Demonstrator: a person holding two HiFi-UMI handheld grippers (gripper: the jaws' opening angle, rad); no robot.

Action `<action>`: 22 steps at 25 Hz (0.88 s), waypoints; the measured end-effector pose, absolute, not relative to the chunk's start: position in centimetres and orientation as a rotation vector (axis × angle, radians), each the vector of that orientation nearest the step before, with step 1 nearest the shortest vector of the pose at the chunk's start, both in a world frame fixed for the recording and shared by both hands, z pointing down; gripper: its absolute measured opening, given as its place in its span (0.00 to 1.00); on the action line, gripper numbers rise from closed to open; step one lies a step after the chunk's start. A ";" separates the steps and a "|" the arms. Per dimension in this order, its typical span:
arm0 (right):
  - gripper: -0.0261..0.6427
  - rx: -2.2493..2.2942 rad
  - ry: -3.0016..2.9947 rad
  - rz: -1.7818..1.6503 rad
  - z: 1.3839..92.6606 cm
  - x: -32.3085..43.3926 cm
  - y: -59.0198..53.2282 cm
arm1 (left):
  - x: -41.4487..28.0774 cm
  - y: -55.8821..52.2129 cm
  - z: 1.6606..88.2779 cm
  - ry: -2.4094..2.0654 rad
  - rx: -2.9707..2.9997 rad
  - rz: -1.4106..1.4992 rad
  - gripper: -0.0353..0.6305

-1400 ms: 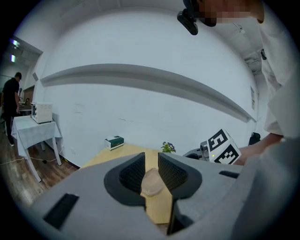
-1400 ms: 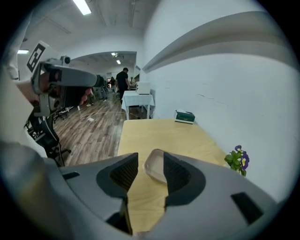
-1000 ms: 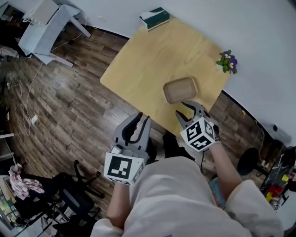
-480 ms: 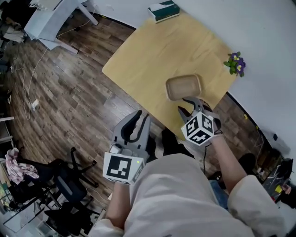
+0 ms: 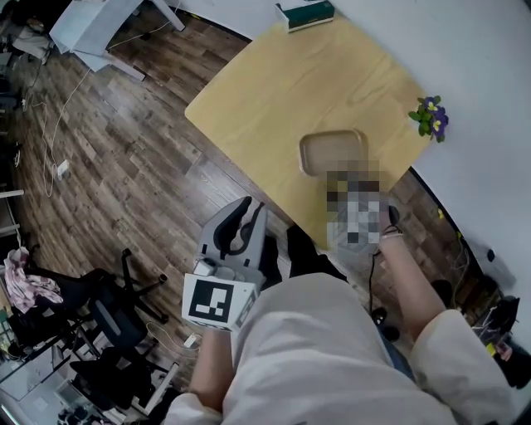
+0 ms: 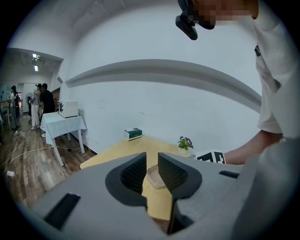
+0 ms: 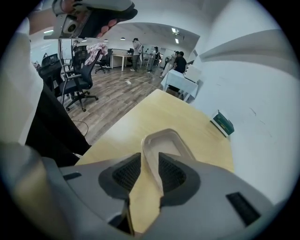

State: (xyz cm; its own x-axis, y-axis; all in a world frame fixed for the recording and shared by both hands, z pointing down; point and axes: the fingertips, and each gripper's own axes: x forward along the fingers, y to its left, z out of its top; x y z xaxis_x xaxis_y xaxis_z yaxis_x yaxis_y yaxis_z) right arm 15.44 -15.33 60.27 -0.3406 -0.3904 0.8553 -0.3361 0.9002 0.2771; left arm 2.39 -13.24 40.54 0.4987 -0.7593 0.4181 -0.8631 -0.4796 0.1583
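Note:
A shallow tan tray (image 5: 333, 152) lies on the light wooden table (image 5: 274, 91), near its front right corner. In the right gripper view the tray's (image 7: 171, 139) near rim runs between the two pads of my right gripper (image 7: 150, 157), which is shut on it. A mosaic patch hides this gripper in the head view. My left gripper (image 5: 249, 206) hangs over the wooden floor, short of the table's front edge. Its jaws stand a narrow gap apart with nothing between them (image 6: 151, 161), and the tray (image 6: 154, 174) shows beyond.
A small potted plant (image 5: 431, 118) stands at the table's right edge by the white wall. A green box (image 5: 305, 12) lies at the far corner. Office chairs (image 5: 108, 315) stand on the floor to the left, and a white-covered table (image 5: 91, 25) beyond them.
My right gripper has gone forward to the tray, and its jaws have narrowed onto the near rim. The left gripper's jaws have not changed.

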 end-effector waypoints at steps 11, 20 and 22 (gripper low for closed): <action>0.21 0.454 -1.875 -0.148 62.3 16.6 -15.5 | 2.3 -13.2 41.0 -1.376 2.375 0.419 0.16; 0.19 0.400 -1.829 -0.215 63.4 16.9 -15.8 | 2.1 -13.2 41.2 -1.387 2.361 0.429 0.16; 0.18 0.387 -1.824 -0.217 63.6 16.9 -15.7 | 2.1 -13.2 41.2 -1.390 2.355 0.431 0.16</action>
